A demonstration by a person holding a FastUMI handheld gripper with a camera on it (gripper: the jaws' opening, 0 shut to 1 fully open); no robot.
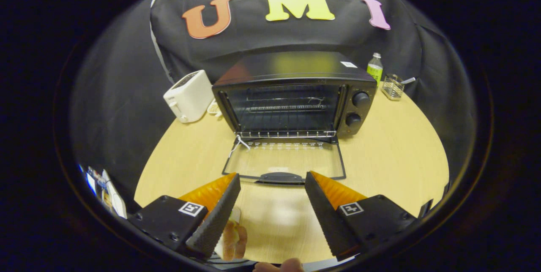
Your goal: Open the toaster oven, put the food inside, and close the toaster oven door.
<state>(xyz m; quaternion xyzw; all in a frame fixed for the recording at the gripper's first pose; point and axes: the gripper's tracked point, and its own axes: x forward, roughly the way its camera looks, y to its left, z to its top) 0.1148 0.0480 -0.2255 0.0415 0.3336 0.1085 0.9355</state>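
Pale wood grain is what's seen first, since the surface (393,153) runs under everything here. Right up close, the tool (272,178) is held wide, with nothing gripped and bare wood seen between its fingers. A piece of food (231,238), looks like something bready on a white base, is tucked beside the left finger, partly hidden by it, so exactly what it is can't be told. It isn't clamped by anything. A bit of a person's hand (279,266) is caught at the very bottom, nearest the camera.

Just ahead of the fingertips, the toaster oven door (285,160) is found folded all the way down, its glass lying flat over the surface and its dark handle (280,177) sitting between the two fingertips, a touch beyond them. A white string or tag (237,144) is seen hanging at the door's left hinge corner.

Past the door, the toaster oven (291,94) itself is wide open, with the wire rack (287,133) visible inside and no food on it. Two knobs (357,109) are stacked on its right panel.

Further back, a white toaster (189,96) is parked just to the oven's left. Off to the far right, a bottle with a green label (374,68) and a small wire basket (392,87) are set near the edge of the surface.
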